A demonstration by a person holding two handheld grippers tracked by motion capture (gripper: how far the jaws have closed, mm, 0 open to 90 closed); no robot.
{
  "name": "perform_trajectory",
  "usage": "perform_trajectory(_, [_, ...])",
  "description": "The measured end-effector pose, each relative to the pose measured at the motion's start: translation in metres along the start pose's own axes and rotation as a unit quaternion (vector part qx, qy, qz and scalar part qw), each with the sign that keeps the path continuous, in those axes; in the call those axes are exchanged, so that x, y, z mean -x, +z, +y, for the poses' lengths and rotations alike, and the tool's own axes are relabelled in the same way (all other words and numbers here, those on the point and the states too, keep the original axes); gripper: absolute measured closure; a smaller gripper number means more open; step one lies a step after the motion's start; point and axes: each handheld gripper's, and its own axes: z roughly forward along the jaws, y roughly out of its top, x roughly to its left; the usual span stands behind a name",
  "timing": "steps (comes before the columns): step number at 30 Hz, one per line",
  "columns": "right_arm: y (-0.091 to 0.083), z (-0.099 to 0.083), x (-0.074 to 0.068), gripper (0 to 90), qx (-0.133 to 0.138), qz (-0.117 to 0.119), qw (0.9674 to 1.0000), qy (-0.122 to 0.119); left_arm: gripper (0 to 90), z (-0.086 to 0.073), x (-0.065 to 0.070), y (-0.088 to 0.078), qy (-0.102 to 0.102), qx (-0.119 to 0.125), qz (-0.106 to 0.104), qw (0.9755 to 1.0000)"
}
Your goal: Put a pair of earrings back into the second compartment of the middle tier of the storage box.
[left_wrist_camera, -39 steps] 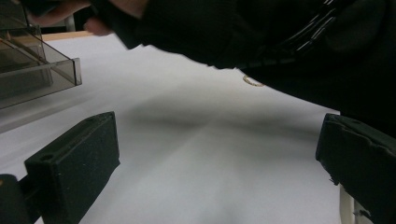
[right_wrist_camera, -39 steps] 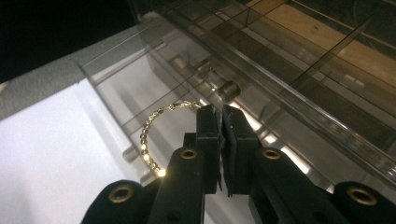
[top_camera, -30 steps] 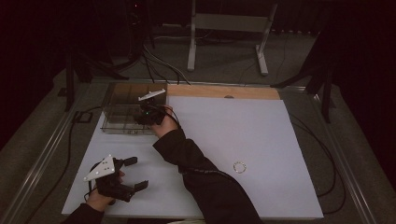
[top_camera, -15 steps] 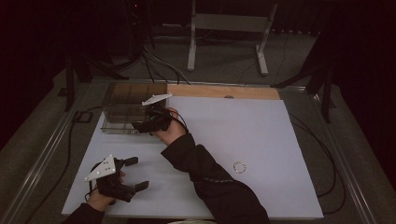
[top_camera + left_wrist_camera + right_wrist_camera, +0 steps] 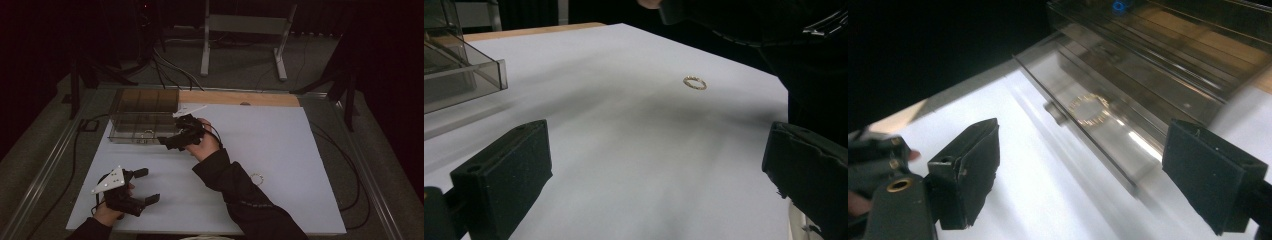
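Two black hand-held grippers are working over the white worktop (image 5: 280,150). The right hand-held gripper (image 5: 167,143), jaws just having been opening with nothing between them, is hovering beside the clear plastic compartment box (image 5: 142,119), where one gold ring (image 5: 1089,109) is lying. The left hand-held gripper (image 5: 147,186) is resting open; a second gold ring (image 5: 694,82) is lying on the worktop, well apart.

A white rectangular sheet (image 5: 280,145) covers a tabletop, a strip of bare wood (image 5: 240,98) showing along its far edge. Beyond stands a grey metal frame stand (image 5: 245,30), with black cables (image 5: 170,70) trailing across the floor.
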Motion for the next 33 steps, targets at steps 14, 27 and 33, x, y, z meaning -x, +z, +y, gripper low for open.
perform_trajectory(14, [-0.056, -0.029, 0.027, 4.1, -0.007, -0.023, 0.9997, 0.011, 0.5, 0.000, 0.000, -0.001, 0.002, 0.001, 0.003, 1.0000])
perform_trajectory(27, [-0.101, -0.059, 0.041, 4.2, 0.013, -0.045, 0.9985, 0.028, 0.5, 0.001, 0.000, 0.000, 0.002, 0.000, 0.002, 1.0000])
perform_trajectory(33, [-0.118, -0.081, 0.048, 4.2, 0.010, -0.057, 0.9977, 0.034, 0.5, 0.001, 0.000, 0.000, 0.002, 0.000, 0.002, 1.0000])
